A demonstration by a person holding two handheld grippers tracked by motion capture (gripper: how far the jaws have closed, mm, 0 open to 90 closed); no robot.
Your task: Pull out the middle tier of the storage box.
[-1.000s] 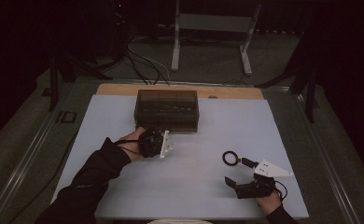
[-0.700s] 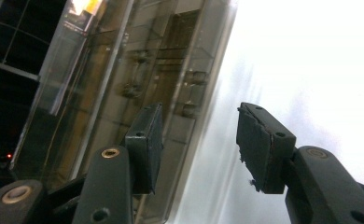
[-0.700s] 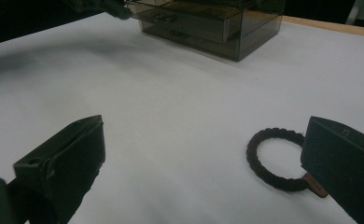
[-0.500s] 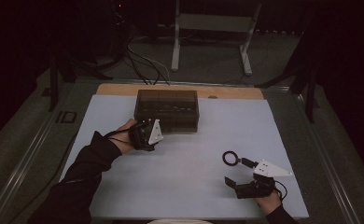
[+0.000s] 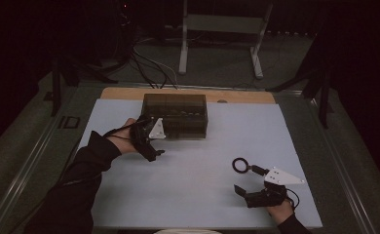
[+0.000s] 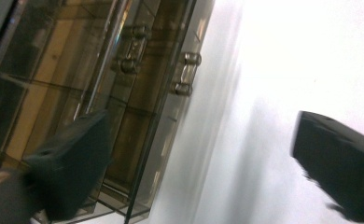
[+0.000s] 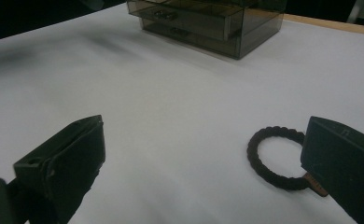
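On the white table mat stands a small smoky-brown transparent drawer box, set toward the far side near the strip of bare wooden tabletop. Through the left gripper view its drawer fronts show, each with a little clear handle, and the drawers look pushed in flush.

The left gripper hangs just in front of the box's left front corner, in a hand that comes out of a dark sleeve. Its jaws have just been opening and now stand wide apart. Nothing lies between them: one black pad sits against the backdrop of the box, the other over bare mat.

The right gripper rests low at the near right of the mat, well apart from the box. Its jaws are spread wide too and grip nothing. A black braided hair tie lies flat on the mat just beside the inner face of one of its fingers, partly tucked behind that finger's tip; I cannot tell whether the two touch. In the high view the same ring lies just ahead of the gripper, toward the box.

Beyond the table, cables trail over the dark floor beside a pale metal stand.
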